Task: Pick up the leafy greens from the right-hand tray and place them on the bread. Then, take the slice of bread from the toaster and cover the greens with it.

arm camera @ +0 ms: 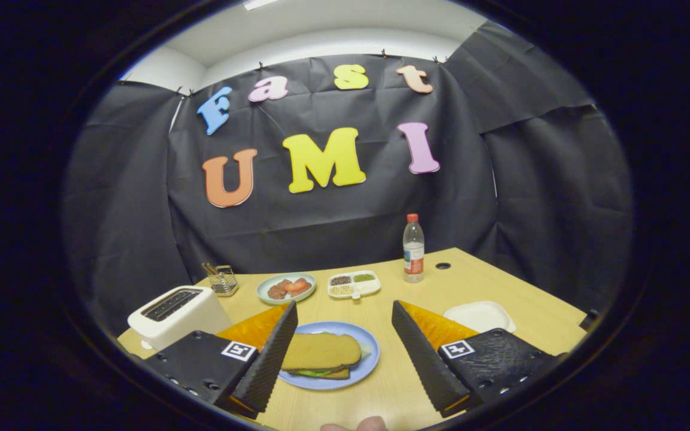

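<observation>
A: Item one, gripper (342,353). State?

B: Fingers (273,353) spread wide apart, holding nothing. They hang above the table (501,281), one to each side of the blue plate (369,353).

A: Item two, between the fingers.

B: The sandwich, on that plate. Top slice of bread (321,350) brown, smooth-crusted, lying flat and roughly square over a lower slice (334,374). Leafy greens (312,372) show as a thin green edge pressed between the two. By the look of it, both placements are done.

A: Item three, beyond the fingers.

B: To the left, a white toaster (177,314), slots dark; whether anything is left inside I cannot tell. To the right, a white tray (480,315), bare where I can see it. Further out: a plate of meat slices (286,288), a divided dish of seasonings (354,284), a wire caddy (223,280), a water bottle (413,248).

A: Item four, hazards.

B: The top slice is loose. A finger dipping or swinging inward would likely nudge it off the greens or push the plate. The left finger sits near the toaster, so a sideways move there risks a knock.
</observation>
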`<state>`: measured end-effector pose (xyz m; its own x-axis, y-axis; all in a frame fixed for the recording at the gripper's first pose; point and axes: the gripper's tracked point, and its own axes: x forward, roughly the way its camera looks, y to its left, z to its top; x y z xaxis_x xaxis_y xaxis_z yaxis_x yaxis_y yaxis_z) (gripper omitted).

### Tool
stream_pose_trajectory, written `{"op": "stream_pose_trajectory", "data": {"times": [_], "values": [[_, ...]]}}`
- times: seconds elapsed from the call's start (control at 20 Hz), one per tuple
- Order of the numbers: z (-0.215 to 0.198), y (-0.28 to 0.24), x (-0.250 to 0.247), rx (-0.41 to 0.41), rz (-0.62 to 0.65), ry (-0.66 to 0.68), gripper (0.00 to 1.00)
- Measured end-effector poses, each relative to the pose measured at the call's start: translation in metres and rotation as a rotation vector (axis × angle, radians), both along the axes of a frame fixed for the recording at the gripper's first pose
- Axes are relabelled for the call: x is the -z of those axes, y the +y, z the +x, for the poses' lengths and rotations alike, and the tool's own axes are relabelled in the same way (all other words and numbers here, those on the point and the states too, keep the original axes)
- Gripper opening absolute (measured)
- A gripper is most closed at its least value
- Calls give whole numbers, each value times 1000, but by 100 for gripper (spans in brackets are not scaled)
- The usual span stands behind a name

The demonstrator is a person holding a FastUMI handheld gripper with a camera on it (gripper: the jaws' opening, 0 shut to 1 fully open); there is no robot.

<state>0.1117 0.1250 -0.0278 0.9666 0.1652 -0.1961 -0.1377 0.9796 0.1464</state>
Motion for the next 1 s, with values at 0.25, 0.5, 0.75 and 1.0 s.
{"op": "stream_pose_trajectory", "data": {"times": [0.25, 0.5, 0.75, 1.0], "values": [[-36, -5, -26, 4, -45, -78, 96], [-73, 9, -39, -12, -93, -134, 95], [-101, 38, -34, -41, -135, -175, 95], [-110, 61, -25, -36, -125, -183, 96]]}}
